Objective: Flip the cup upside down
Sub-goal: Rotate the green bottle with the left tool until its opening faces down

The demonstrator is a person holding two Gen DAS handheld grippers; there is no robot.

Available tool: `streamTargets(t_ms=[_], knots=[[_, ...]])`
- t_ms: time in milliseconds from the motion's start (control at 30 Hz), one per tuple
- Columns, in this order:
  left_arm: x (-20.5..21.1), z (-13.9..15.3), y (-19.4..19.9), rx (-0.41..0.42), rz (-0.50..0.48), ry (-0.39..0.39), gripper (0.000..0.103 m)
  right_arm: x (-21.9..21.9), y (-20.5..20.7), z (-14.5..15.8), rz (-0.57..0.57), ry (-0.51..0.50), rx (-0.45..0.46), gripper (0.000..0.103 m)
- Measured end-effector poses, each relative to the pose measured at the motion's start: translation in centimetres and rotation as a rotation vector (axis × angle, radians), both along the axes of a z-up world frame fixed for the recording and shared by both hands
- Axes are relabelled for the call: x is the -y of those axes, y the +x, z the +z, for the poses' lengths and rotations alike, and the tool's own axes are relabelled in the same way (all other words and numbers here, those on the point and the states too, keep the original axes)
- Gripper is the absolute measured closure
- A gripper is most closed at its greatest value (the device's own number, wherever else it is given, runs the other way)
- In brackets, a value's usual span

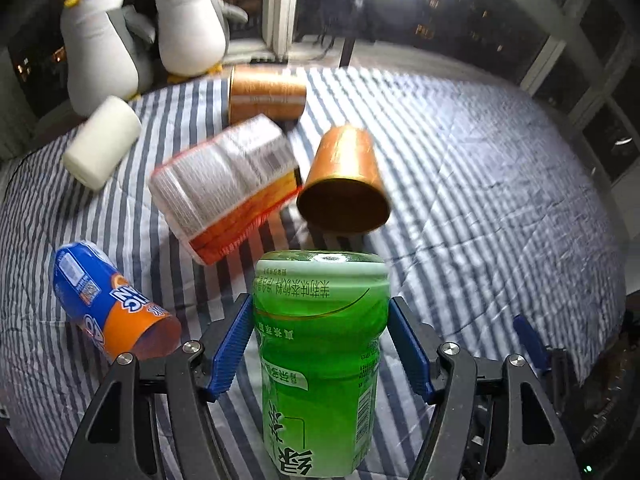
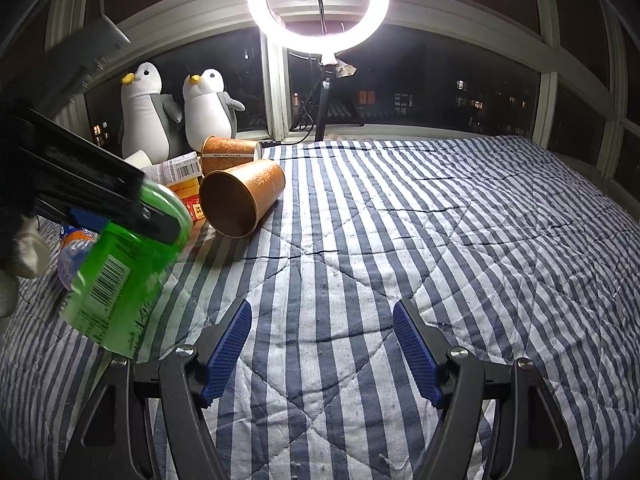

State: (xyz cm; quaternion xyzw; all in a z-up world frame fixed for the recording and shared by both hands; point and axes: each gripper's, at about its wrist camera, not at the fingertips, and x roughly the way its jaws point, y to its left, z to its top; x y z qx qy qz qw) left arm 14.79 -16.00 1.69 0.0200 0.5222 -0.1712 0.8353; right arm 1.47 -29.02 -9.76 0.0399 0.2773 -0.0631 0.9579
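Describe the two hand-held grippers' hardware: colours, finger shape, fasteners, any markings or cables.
Both match. The left hand-held gripper and right hand-held gripper have black, angular linkage arms with triangular cut-outs, round silver pivot screws, and flat blue ribbed pads on the finger insides. No cables, labels or sleeves show. A small green light glows near the left unit's lower right.
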Motion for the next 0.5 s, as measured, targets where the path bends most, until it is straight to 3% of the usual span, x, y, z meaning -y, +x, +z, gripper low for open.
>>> streamTargets(t_ms=[267, 500], knots=[[-1.1, 0.8, -0.8, 0.196, 0.048, -0.102, 0.032, 0.0, 0.0, -0.1, -0.004, -0.001, -0.002, 0.033], [0.3, -0.3, -1.5, 0.369, 0.055, -0.093, 0.032, 0.4, 0.2, -0.2, -0.011, 0.015, -0.005, 0.033]])
